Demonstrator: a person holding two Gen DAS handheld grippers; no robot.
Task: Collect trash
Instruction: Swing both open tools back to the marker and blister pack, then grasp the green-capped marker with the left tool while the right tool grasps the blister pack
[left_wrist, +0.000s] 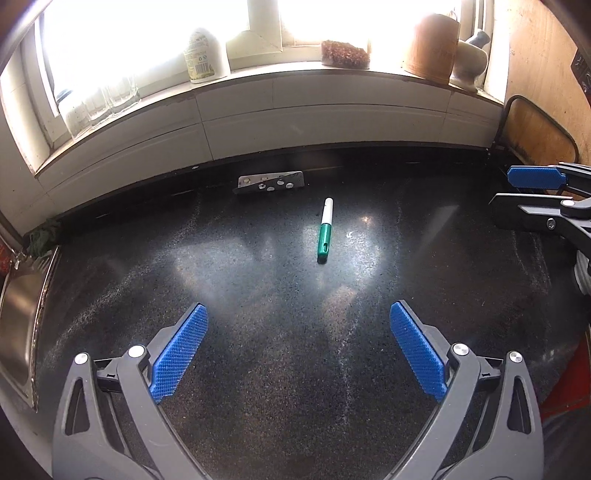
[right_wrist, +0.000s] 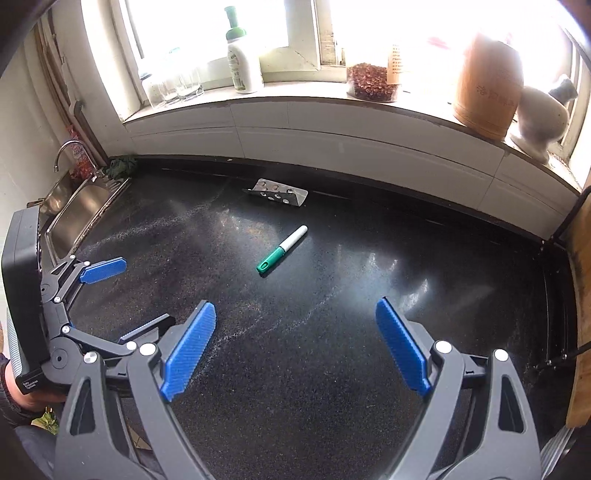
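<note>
A: Across the black worktop, going big to small from the marker as our landmark: the steel sink lies well off to the marker's left, the windowsill runs behind it, and the blister pack sits just behind it against the wall.

B: And the marker itself?

A: Lying flat mid-worktop, white end towards the wall, green end towards us. It and the blister pack look like the trash. Nothing touches either.

B: Claws?

A: The left claw is spread wide and empty, short of the marker. The right claw is the same, wide and holding nothing, to the marker's right.

B: So which step?

A: I'd say the approach, with no pickup made. The next move calls for bringing one claw over the marker, fingers straddling the barrel across its width, then closing.

B: Any containers?

A: A jar of reddish-brown bits on the sill behind the marker. No bin shows.
</note>
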